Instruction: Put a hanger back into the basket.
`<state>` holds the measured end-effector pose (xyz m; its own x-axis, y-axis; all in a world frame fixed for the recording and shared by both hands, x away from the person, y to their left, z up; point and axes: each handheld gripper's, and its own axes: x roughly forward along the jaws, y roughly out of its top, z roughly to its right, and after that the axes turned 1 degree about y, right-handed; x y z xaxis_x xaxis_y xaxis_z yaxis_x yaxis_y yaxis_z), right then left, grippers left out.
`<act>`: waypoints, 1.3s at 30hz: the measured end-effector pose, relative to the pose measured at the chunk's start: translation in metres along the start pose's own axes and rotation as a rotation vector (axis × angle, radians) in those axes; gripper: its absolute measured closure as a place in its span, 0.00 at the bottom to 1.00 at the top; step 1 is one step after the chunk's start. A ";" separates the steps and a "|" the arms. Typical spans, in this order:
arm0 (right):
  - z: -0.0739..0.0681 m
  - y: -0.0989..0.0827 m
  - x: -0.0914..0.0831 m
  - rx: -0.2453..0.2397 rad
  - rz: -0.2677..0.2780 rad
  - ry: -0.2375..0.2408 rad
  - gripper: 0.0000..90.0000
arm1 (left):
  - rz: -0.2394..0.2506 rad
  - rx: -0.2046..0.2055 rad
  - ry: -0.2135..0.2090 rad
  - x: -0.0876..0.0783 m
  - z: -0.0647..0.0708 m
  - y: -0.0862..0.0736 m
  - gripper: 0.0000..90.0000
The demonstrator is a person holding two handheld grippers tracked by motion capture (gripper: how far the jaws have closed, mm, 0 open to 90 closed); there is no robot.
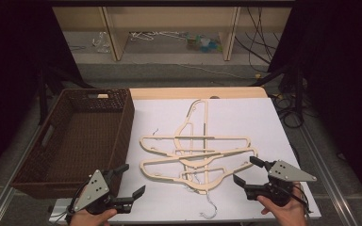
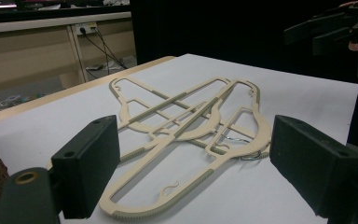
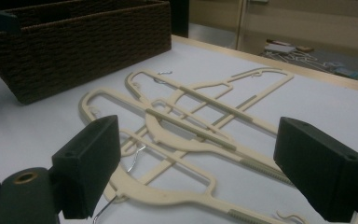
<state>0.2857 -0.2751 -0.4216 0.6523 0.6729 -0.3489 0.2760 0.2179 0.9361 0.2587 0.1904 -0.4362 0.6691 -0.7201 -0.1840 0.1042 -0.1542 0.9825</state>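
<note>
Hangers [image 1: 195, 153]: about four, cream, overlapping in one pile mid-table [image 1: 245, 113]. Basket [image 1: 78, 136]: one, left edge. Grippers: two, near edge.

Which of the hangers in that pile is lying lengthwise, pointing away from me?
The cream hanger whose end reaches toward the table's far edge. The others in the pile lie crosswise, left to right; this one crosses them and sticks out beyond them.

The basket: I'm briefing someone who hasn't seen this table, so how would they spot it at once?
Start at the white table top with the pile of cream hangers in its middle. At the table's left edge sits the basket, beside that pile. It is the one dark brown woven thing there, a deep rectangular box with a cut-out handle in its wall.
</note>
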 end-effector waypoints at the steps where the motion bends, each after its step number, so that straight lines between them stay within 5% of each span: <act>1: 0.000 0.000 0.000 0.000 0.000 0.000 0.17 | -0.001 0.000 0.000 0.000 0.000 0.000 0.18; 14: 0.008 -0.002 0.014 -0.046 -0.061 0.047 0.18 | -0.008 0.008 -0.005 0.002 0.001 -0.001 0.18; 21: 0.015 -0.002 0.034 -0.071 -0.156 0.114 0.18 | -0.013 0.002 -0.010 0.003 0.003 -0.001 0.18; 28: 0.031 0.000 0.054 -0.073 -0.234 0.125 0.18 | -0.008 -0.012 -0.016 0.004 0.004 -0.002 0.18; 39: 0.037 0.002 0.066 -0.113 -0.314 0.152 0.18 | -0.019 0.004 -0.012 0.004 0.005 -0.002 0.18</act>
<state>0.3555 -0.2567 -0.4446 0.4335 0.6561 -0.6178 0.3611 0.5016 0.7861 0.2576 0.1848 -0.4390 0.6579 -0.7252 -0.2031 0.1139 -0.1708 0.9787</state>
